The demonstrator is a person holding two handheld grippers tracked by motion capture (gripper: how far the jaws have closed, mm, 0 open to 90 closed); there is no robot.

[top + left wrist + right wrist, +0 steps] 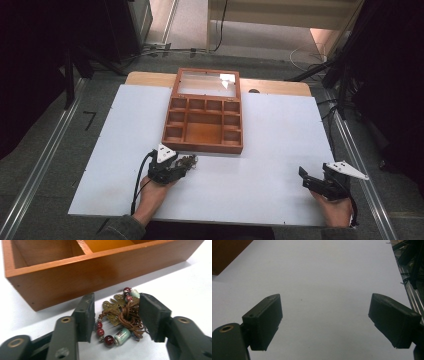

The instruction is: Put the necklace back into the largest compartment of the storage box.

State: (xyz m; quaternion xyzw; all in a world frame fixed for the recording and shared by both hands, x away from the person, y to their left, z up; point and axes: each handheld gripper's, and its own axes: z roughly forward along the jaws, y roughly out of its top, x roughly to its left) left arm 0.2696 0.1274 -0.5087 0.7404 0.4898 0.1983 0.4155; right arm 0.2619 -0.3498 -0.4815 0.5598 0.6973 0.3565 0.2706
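Straddling a small heap of jewellery, the left gripper (116, 317) has its jaws partly closed, one pad on each side of the bracelet (120, 317); the right-hand pad looks to be against the brown cord, the left-hand pad just beside the red beads, and whether either actually presses cannot be told. In the high view the bracelet (189, 161) is a dark, blurred clump at the tip of the left gripper (182, 167), on the white table sheet (260, 180) just in front of the wooden box (204, 117); no bead or colour can be made out there. The left gripper view gives what that view lacks: red and pale green beads, a brass filigree piece and a knot of brown cord, with part of the string hidden behind the pads. It cuts the box (75, 272) off on top, leaving its front wall and parts of two compartments. The high view gives the whole box, its small compartments and its glass lid (207, 82) lying open behind. The right gripper (312, 180) rests well apart near the table's right edge, jaws spread wide over bare sheet in the right gripper view (325, 322), where a corner of the box (227, 252) enters at the upper left.
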